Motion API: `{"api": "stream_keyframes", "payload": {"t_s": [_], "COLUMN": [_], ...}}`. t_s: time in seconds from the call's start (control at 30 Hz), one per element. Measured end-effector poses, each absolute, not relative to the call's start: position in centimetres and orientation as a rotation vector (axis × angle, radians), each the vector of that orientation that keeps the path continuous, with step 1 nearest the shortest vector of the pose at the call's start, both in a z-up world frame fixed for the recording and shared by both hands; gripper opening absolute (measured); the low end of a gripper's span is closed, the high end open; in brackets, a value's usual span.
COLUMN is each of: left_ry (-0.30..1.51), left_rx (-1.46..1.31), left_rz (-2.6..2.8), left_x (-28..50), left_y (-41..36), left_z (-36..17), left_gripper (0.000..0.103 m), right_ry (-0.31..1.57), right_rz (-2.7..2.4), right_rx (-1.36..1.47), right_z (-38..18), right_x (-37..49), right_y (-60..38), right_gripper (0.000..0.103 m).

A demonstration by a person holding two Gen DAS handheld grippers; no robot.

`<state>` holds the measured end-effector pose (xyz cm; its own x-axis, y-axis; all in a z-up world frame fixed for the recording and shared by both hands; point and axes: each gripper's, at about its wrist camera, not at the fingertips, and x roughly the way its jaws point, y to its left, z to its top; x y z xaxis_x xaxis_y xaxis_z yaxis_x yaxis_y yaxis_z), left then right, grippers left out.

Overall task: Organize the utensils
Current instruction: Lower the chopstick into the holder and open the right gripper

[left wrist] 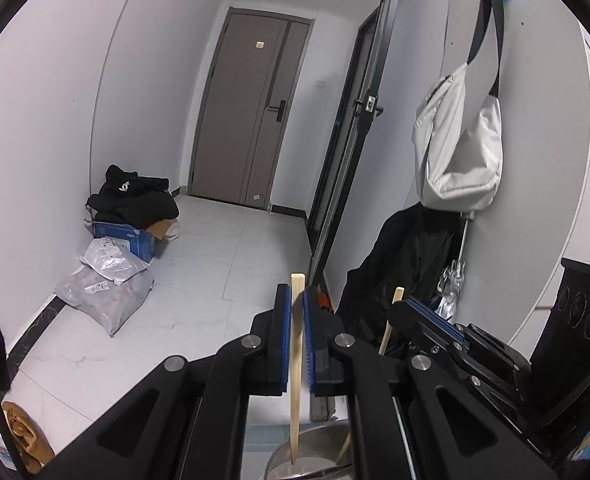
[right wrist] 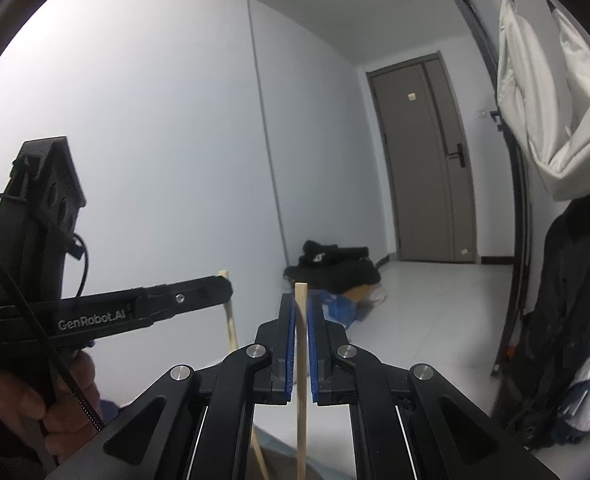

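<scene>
1. 2 grippers are closed: left gripper (left wrist: 297,304) pinches left chopstick (left wrist: 295,368), right gripper (right wrist: 302,312) pinches right chopstick (right wrist: 301,380).
2. Both tips hang over the metal bowl (left wrist: 315,456).
3. Risk: a thin stick may swivel between the pads and miss.

**What we cannot see in full**

In the left wrist view, the metal bowl (left wrist: 315,460) runs off the bottom edge, its contents mostly hidden behind our gripper frame. The right gripper's chopstick (left wrist: 389,322) vanishes behind black linkage. In the right wrist view, our chopstick (right wrist: 301,380) exits the frame below, tip unseen.
</scene>
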<state>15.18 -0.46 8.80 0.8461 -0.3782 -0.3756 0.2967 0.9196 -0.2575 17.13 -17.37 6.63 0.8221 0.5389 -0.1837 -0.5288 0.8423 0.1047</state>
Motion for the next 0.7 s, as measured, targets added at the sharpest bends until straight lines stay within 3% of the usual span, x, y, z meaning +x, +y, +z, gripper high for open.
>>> {"api": "stream_keyframes", "payload": {"t_s": [0.6,0.7], "left_ry": [0.635,0.643], "left_rx": [-0.133,-0.137], "left_rz": [-0.382,-0.35], "left_x": [14.9,14.4], "left_y": [-0.3,0.1], "left_z": [7.1,7.3], "left_gripper": [0.004,0.016], "right_ry": [0.402,0.424], "right_rz": [0.677,0.674], "right_rx": [0.014,0.011], "right_z": [3.1,3.0], "right_x": [17.0,16.6], "right_y": [-16.4,-16.2], "right_gripper": [0.008,0.01]}}
